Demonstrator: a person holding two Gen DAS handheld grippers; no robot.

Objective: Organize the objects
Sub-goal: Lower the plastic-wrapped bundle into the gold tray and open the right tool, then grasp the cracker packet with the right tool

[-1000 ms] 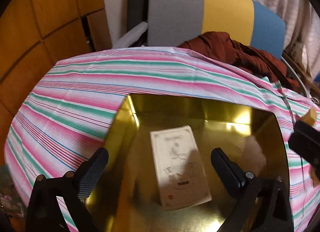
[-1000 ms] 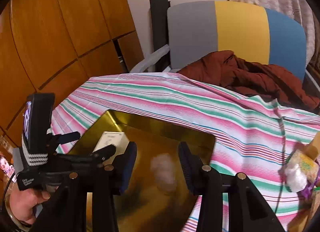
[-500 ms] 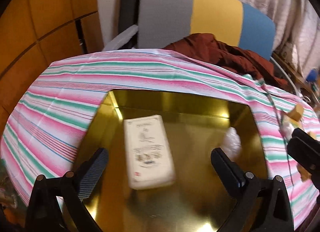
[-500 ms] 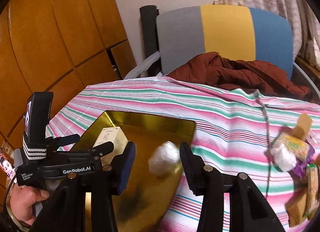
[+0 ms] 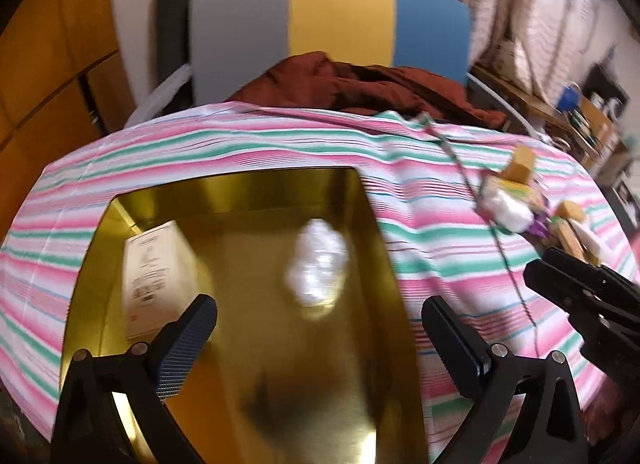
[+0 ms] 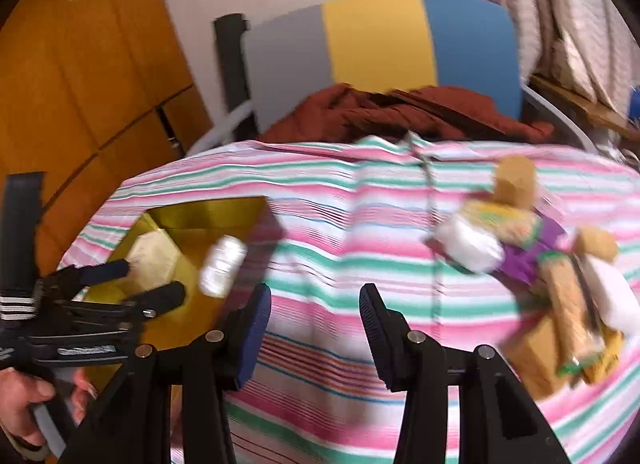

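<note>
Gathered already in the gold tray (image 5: 248, 404) on the striped worktop (image 6: 328, 232): a white printed box (image 5: 154, 276) along its left side and a white cotton ball (image 5: 316, 264) nearer its right wall, apparently so loose items sit together in one container. Left gripper (image 5: 320, 344) poised over the tray, jaws spread and empty, probably done with its drop-off. Right gripper (image 6: 316, 328) likewise spread and empty, aimed over bare cloth toward the remaining pile (image 6: 536, 276) of cotton, corks and packets at the right, likely the next pick.
</note>
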